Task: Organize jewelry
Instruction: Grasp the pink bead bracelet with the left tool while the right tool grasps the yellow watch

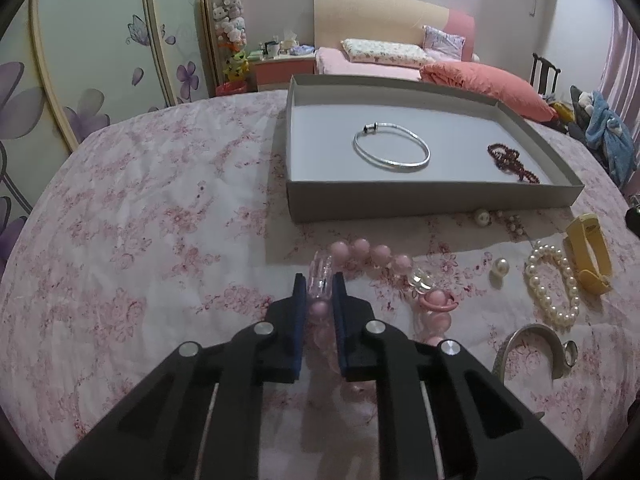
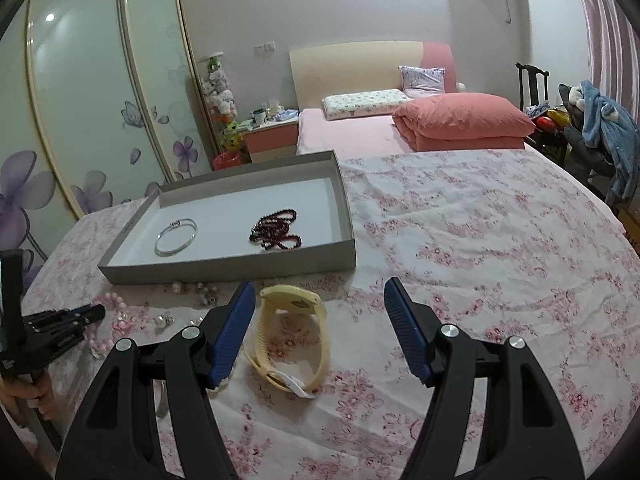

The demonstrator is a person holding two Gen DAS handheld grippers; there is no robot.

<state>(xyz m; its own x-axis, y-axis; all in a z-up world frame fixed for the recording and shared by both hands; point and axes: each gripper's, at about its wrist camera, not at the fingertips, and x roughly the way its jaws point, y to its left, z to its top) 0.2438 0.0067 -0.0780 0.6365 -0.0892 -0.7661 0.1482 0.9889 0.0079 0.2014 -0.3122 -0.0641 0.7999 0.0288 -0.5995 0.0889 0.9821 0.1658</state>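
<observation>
The grey box (image 1: 432, 200) sits on a bench under a pink floral cloth (image 1: 152, 232) and holds 2 pieces: 1 silver bangle (image 1: 391, 147) and 1 dark red bead string (image 1: 511, 163). In front of the box lie 1 pink bead bracelet (image 1: 376, 256), 1 pearl bracelet (image 1: 554, 288), 1 yellow watch (image 1: 590, 256), 1 silver cuff (image 1: 528, 344), 1 loose pearl (image 1: 500, 268) and a few small pieces just by the box wall, too small to tell.

The left hand-held gripper (image 1: 320, 286) is clamped on the pink bead bracelet near the box's front left corner; a clear bead shows between its blue pads (image 1: 299, 300), and the rest of the strand trails to its right.

The right hand-held gripper (image 2: 320, 300) stands wide apart, holding nothing. The yellow watch lies between its fingers, nearer the left one, not gripped, just in front of the box.
</observation>
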